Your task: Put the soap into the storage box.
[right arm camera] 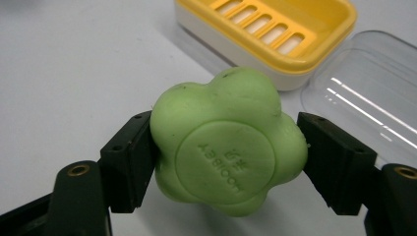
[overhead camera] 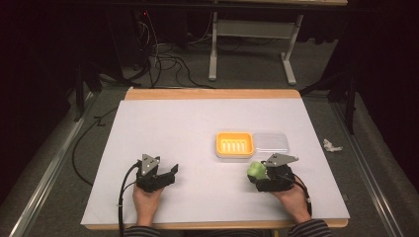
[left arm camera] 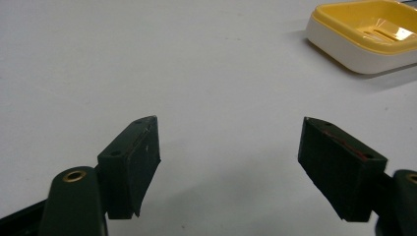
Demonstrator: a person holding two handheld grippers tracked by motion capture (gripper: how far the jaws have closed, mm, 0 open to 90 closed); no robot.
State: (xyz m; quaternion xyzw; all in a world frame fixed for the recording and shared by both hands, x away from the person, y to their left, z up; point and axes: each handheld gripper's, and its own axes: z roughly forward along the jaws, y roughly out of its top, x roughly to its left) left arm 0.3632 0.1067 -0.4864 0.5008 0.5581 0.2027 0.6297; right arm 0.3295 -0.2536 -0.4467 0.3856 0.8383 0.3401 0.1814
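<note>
Green soap (right arm camera: 228, 142), flower-shaped with a raised round stamp, sits clamped in your right tool (right arm camera: 228, 147): both pads press its sides. The stamped lettering faces the right gripper view but is too soft to read. In the high view your right tool (overhead camera: 262, 173) holds the soap (overhead camera: 256, 170) near the front right of the tabletop (overhead camera: 163, 128), just in front of the soap dish.

Beyond the soap lies the yellow soap dish (right arm camera: 275, 34), a slotted yellow tray in a white base, with nothing between it and the soap. A clear lid (right arm camera: 373, 103) lies touching the dish on its right side; the frame edge cuts off its far corner.

Your left tool (left arm camera: 228, 162) stands wide apart and holds nothing, resting low over bare tabletop at front left (overhead camera: 168, 174), well apart from the dish (left arm camera: 369, 34).
</note>
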